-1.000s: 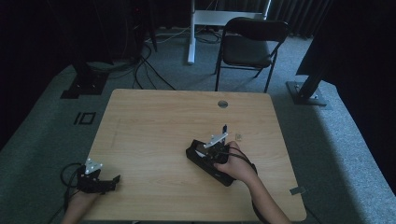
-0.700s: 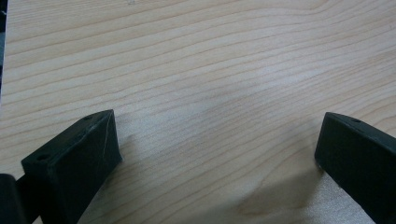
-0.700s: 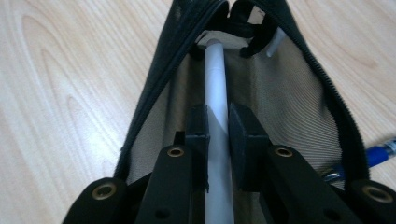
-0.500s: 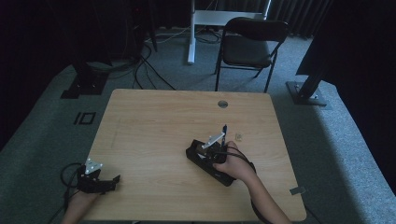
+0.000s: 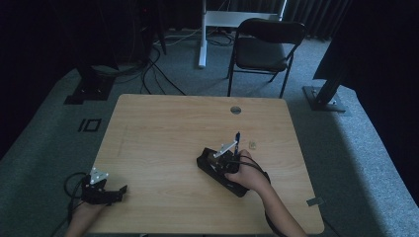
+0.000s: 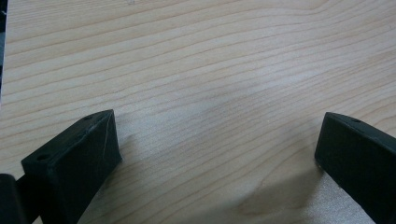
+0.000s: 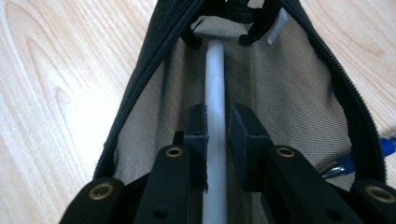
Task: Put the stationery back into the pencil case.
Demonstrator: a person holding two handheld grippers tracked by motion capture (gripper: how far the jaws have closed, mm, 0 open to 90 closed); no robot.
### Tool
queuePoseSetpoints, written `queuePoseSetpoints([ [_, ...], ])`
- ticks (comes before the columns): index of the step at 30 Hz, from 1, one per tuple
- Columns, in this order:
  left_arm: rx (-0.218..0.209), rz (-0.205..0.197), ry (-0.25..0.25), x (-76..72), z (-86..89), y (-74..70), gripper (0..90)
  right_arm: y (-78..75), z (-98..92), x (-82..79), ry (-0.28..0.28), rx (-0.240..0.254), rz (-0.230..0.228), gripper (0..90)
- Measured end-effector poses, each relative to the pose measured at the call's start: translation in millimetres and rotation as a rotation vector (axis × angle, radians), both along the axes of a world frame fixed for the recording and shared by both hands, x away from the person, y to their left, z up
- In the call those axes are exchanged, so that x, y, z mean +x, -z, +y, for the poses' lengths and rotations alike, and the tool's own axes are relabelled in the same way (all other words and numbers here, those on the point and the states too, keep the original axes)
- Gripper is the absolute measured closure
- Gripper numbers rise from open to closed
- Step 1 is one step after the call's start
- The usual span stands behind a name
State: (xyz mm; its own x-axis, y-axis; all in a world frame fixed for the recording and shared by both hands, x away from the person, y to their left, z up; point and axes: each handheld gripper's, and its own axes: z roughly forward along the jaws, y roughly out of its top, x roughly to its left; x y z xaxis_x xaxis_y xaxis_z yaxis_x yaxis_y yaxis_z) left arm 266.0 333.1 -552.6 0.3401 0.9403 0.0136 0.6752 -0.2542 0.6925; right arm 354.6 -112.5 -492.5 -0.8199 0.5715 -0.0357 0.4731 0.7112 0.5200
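Pen (image 7: 215, 116), white, lies inside open black pouch (image 7: 299, 93) on desk (image 5: 163, 128) right of centre, its far end hidden. Left gripper (image 5: 101, 190) at desk's near-left edge, jaws wide, empty. Right gripper (image 7: 215, 122) jaws clamp pen; blue pen (image 7: 369, 154) partly cut off.

A dim recording studio or lab was indicated: a lone wooden table (image 5: 163, 143) was set on grey carpet (image 5: 346, 148), ringed by black curtains (image 5: 44, 44), with stand bases (image 5: 326, 96), trailing floor cables (image 5: 153, 69) and a folding chair (image 5: 264, 47) behind.
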Motion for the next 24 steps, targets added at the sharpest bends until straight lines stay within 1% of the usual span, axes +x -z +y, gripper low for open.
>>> queuePoseSetpoints([
  [4,0.0,0.0,0.0,0.0,0.0,0.0,0.0,-4.2,-1.4,-1.0,0.005,0.024,-0.005,76.9],
  [9,0.0,0.0,0.0,0.0,0.0,0.0,0.0,-12.1,-4.6,-3.4,0.002,0.039,-0.017,77.3],
  [12,0.0,0.0,0.0,0.0,0.0,0.0,0.0,-17.9,-7.8,-4.5,0.006,0.061,-0.023,77.2],
  [16,0.0,0.0,0.0,0.0,0.0,0.0,0.0,-25.3,-14.0,-5.8,0.013,0.095,-0.032,76.9],
  [19,0.0,0.0,0.0,0.0,0.0,0.0,0.0,-32.1,-19.0,-7.0,0.017,0.141,-0.038,76.8],
  [21,0.001,-0.001,0.001,0.1,0.1,0.0,0.0,-37.1,-22.1,-7.5,0.023,0.166,-0.053,76.9],
  [24,0.001,-0.001,0.001,0.1,0.1,0.0,0.0,-43.3,-26.1,-7.4,0.04,0.192,-0.06,77.4],
])
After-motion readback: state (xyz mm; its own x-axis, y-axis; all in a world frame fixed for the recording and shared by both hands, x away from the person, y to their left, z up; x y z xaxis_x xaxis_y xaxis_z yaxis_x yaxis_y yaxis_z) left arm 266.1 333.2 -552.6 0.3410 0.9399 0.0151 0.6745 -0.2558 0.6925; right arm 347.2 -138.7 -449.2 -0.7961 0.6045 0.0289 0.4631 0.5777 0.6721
